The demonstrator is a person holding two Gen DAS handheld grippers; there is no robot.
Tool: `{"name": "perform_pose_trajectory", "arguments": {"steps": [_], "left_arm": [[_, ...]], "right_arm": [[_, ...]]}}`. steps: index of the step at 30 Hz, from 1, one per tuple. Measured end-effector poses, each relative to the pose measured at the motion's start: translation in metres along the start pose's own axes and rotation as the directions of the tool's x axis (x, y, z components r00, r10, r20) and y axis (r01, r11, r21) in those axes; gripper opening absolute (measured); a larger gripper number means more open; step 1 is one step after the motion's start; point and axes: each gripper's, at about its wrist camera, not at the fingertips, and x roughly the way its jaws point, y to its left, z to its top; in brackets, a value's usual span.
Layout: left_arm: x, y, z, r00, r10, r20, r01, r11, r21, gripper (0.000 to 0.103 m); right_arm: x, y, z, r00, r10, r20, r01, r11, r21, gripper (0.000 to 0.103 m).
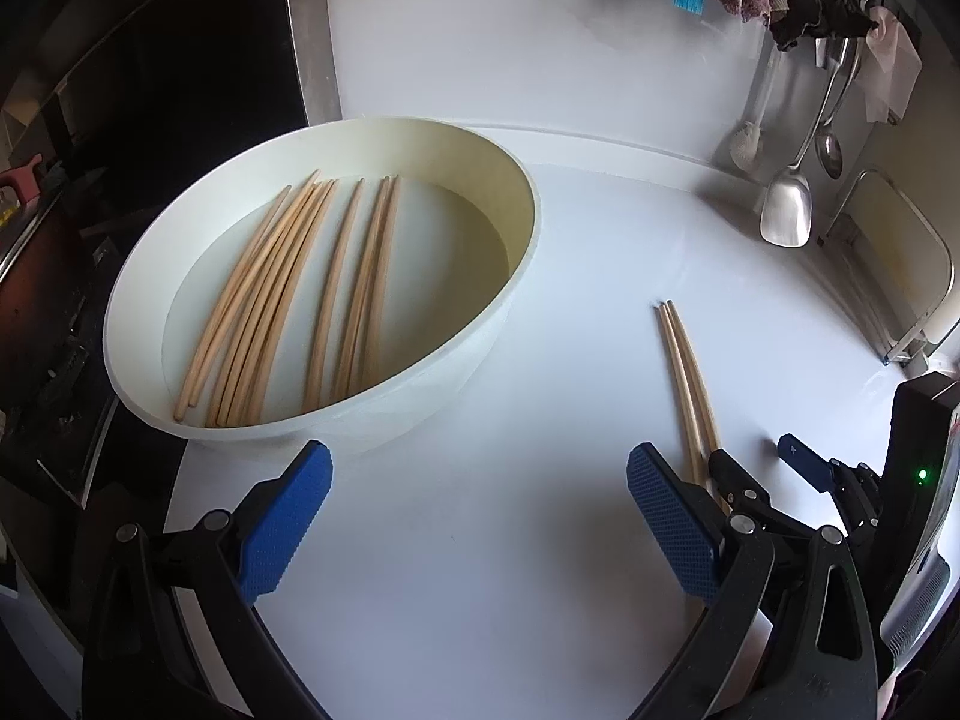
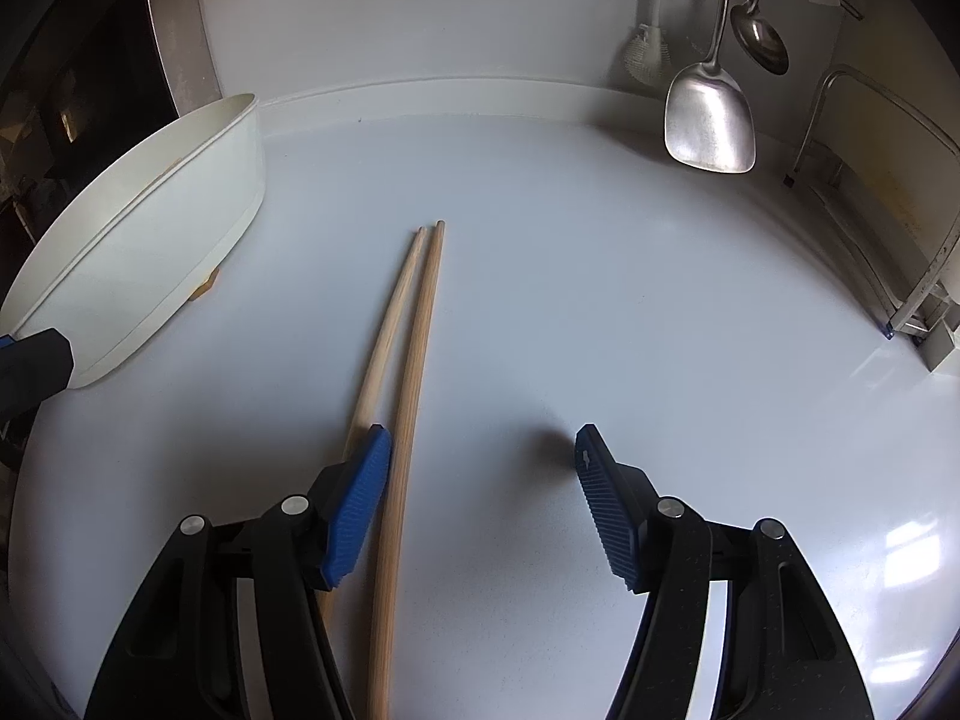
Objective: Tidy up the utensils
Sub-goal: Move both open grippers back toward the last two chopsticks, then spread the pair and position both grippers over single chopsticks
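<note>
On the smooth, glossy white table (image 2: 600, 324) lie two long wooden chopsticks (image 2: 414, 348), round and slim, pale in colour with a fine grain, side by side and almost touching at their far tips. The right hand-held gripper (image 2: 480, 504) stands open over their near ends: its left blue pad (image 2: 357, 510), ribbed like a file, lies over one stick and touches the side of the other, while the right pad is well apart and presses on nothing. The left hand-held gripper (image 1: 480, 516) is open too, its blue pads covered with a small grid pattern, and only bare table is between them. Just beyond it stands a wide oval basin (image 1: 516, 300) of matte white plastic with a thin wall, and on its flat bottom rest about ten more chopsticks (image 1: 288, 294), lying roughly parallel in two loose groups. At the back wall hang a shiny metal spatula (image 2: 711, 120) with a broad flat blade, a metal ladle (image 2: 762, 39) with a round bowl, and a white brush (image 1: 747, 147).
</note>
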Motion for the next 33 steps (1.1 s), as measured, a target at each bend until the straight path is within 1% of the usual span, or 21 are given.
{"name": "perform_pose_trajectory", "arguments": {"steps": [4,5,6,7,8,9,11,15,19,24,29,32,33], "left_arm": [[0.0,-0.004,-0.002,1.0,0.0,-0.002,0.0,1.0,0.009,0.097],[0.001,-0.006,-0.003,1.0,-0.002,-0.003,0.002,1.0,0.01,0.097],[0.001,-0.007,-0.004,1.0,-0.004,-0.004,0.004,1.0,0.012,0.097],[0.002,-0.01,-0.005,1.0,-0.006,-0.006,0.006,1.0,0.014,0.097],[0.002,-0.012,-0.005,1.0,-0.009,-0.008,0.009,1.0,0.016,0.097],[0.003,-0.015,-0.006,1.0,-0.011,-0.01,0.011,1.0,0.019,0.097],[0.004,-0.022,-0.008,1.0,-0.017,-0.016,0.018,1.0,0.026,0.097],[0.007,-0.037,-0.011,0.999,-0.035,-0.022,0.036,0.999,0.037,0.097],[0.016,-0.054,-0.019,0.997,-0.055,-0.051,0.057,0.998,0.04,0.097],[0.027,-0.075,-0.025,0.996,-0.051,-0.07,0.056,0.996,0.07,0.097],[0.042,-0.085,-0.025,0.996,-0.043,-0.076,0.048,0.997,0.068,0.097],[0.046,-0.089,-0.026,0.997,-0.02,-0.073,0.026,0.997,0.078,0.097],[0.048,-0.09,-0.026,0.997,-0.01,-0.072,0.016,0.996,0.082,0.097]], "right_arm": [[-0.002,-0.001,-0.003,1.0,-0.001,0.007,0.001,1.0,-0.011,0.053],[-0.003,-0.002,-0.003,1.0,0.0,0.011,0.0,1.0,-0.014,0.044],[-0.003,-0.003,-0.003,1.0,-0.001,0.016,0.001,1.0,-0.017,0.038],[-0.004,-0.004,-0.003,1.0,-0.002,0.019,0.003,1.0,-0.021,0.027],[-0.004,-0.005,-0.003,1.0,0.002,0.019,-0.001,1.0,-0.024,0.019],[-0.005,-0.007,-0.003,1.0,0.005,0.019,-0.005,1.0,-0.024,0.017],[-0.006,-0.012,-0.003,1.0,0.012,0.018,-0.012,1.0,-0.016,0.009],[-0.009,-0.023,-0.007,1.0,0.003,0.019,-0.003,1.0,0.001,0.007],[-0.015,-0.038,-0.013,1.0,-0.007,0.019,0.007,1.0,0.016,0.007],[-0.022,-0.059,-0.02,1.0,-0.018,0.018,0.018,0.999,0.038,0.007],[-0.025,-0.074,-0.024,1.0,-0.013,0.018,0.012,0.999,0.051,0.007],[-0.026,-0.079,-0.023,1.0,0.008,0.016,-0.008,0.998,0.056,0.007],[-0.026,-0.08,-0.023,1.0,0.006,0.016,-0.006,0.998,0.056,0.009]]}}
